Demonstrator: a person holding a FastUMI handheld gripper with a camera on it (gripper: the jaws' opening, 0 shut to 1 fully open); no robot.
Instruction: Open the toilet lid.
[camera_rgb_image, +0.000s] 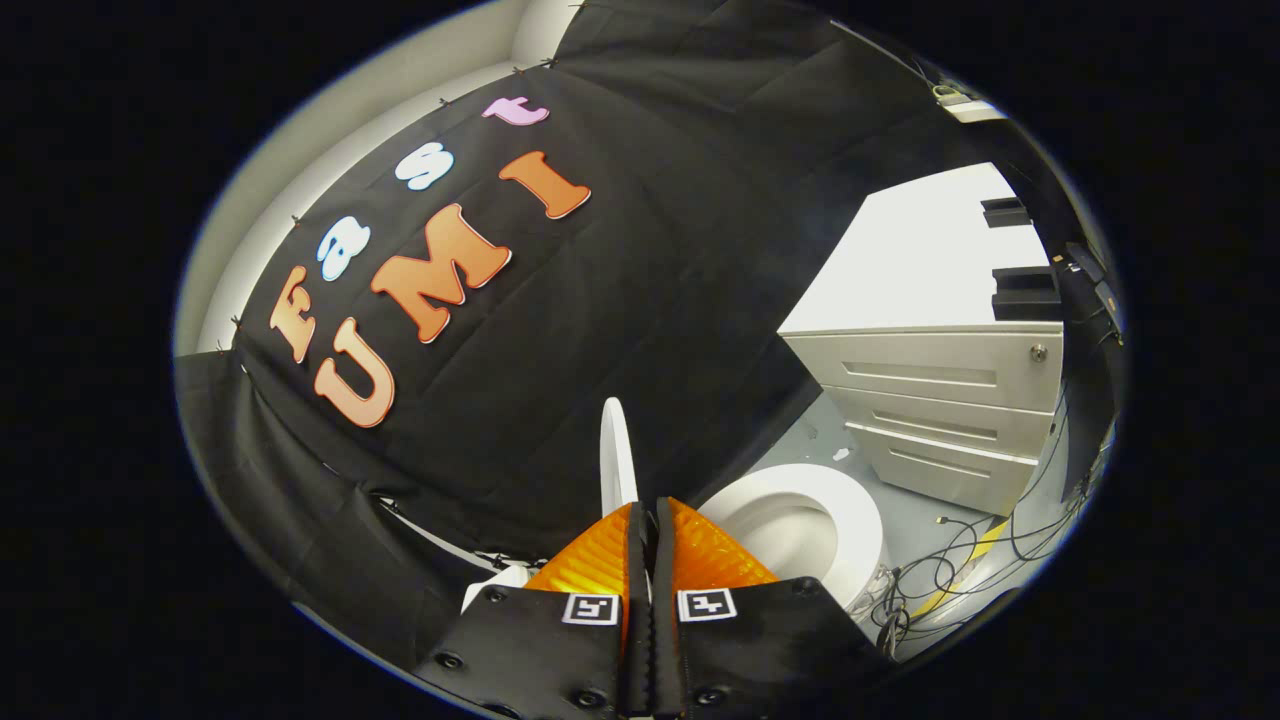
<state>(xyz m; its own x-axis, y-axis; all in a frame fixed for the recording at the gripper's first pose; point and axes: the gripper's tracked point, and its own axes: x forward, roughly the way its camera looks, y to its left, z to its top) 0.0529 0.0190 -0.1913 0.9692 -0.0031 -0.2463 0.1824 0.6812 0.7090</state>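
Claw (648, 520): its two fingers are pressed together along their whole length, no gap between them and nothing gripped; each carries a small square marker near its base.
Lid (617, 455): raised, standing upright and seen edge-on as a thin white blade just ahead of the fingertips and slightly to their left, against the cloth wall; whether the fingertips touch it cannot be told.
Toilet (860, 520): white, with the seat down and the bowl open to view, just beyond the fingers on their right side; part of the rim is hidden behind the right finger.
Wall (650, 250): black cloth draped behind the lid, pinned along its top edge to a pale wall above.
Cabinet (950, 400): pale grey unit with three drawers, beyond the toilet and apart from it; a small round lock sits at the end of the top drawer.
Tabletop (920, 260): the cabinet's flat white top, with dark box-like items at its far edge.
Floor (920, 515): grey, between toilet and cabinet.
Cables (950, 560): dark, loosely tangled on the floor beside the toilet base, with a yellow strip among them.
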